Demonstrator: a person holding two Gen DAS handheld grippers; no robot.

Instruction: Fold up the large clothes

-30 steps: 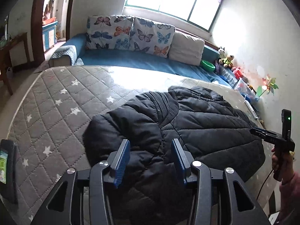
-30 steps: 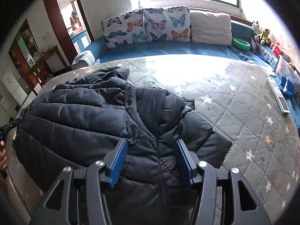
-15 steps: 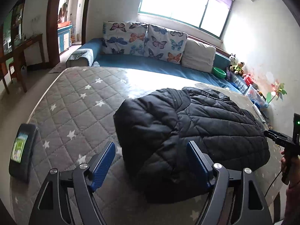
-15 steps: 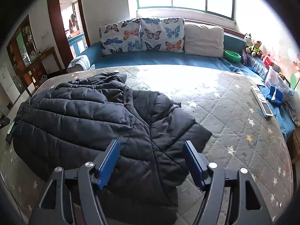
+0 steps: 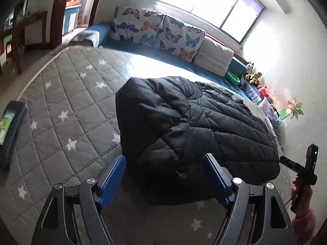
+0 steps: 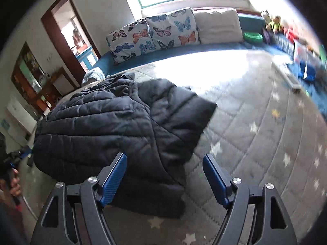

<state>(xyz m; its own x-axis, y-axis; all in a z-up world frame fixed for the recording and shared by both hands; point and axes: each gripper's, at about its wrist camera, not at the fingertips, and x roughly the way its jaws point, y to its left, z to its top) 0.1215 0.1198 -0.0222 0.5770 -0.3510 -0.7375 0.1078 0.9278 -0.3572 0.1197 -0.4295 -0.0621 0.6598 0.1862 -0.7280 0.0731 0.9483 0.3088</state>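
Now both tools (image 5: 164,180) (image 6: 164,180) tilted down, agape, over jacket (image 5: 194,134).

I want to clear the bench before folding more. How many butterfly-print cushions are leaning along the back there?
2. One white butterfly-print cushion sits at the left end of the blue bench; the second leans beside it, next to the plain cream pillow. None seems hidden.
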